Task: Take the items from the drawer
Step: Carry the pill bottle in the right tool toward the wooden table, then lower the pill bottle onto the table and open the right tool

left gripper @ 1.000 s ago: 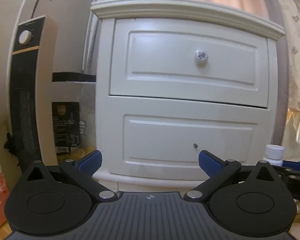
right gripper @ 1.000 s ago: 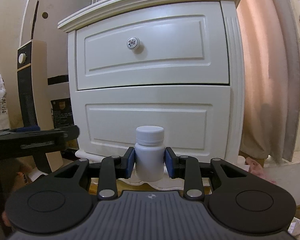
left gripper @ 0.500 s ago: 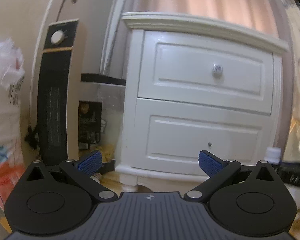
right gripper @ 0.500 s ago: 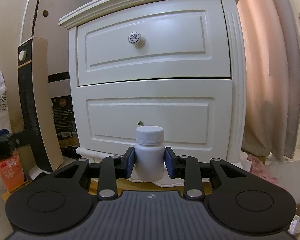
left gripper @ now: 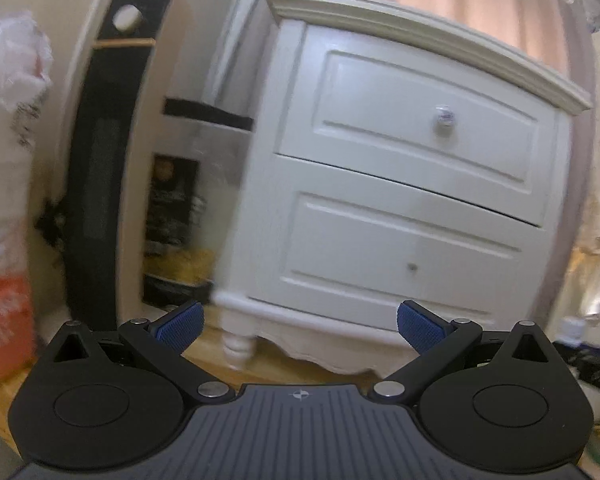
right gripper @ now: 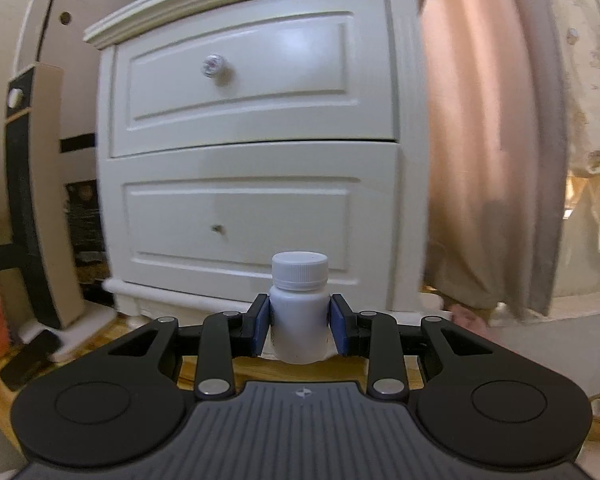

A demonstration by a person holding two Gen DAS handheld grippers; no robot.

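R claw [right gripper: 299, 330] is clamped on a white pill bottle [right gripper: 299, 316], blue pads pressed to both sides of its body; bottle upright w/ ribbed screw cap above the pads, held clear of the wooden floor [right gripper: 220, 368]. L claw [left gripper: 299, 326] is spread wide w/ nothing between its blue pads [left gripper: 179, 326].

Beyond both claws stands a white nightstand [right gripper: 256, 152] on short turned feet. Top drawer [right gripper: 244, 68] and bottom drawer [right gripper: 240, 220] both look pushed in, only a thin dark gap between them. Top drawer has a round patterned knob [right gripper: 213, 66]; bottom drawer shows just a small stud at its centre.

L of the nightstand: tall black and beige tower appliance [left gripper: 104, 160] w/ a round dial near its top, prob. a heater, view is blurry. Dark printed box [left gripper: 172, 216] sits between it and the nightstand. Orange pack [left gripper: 2, 324] at far L edge. R of the nightstand hangs a pinkish curtain [right gripper: 480, 140].
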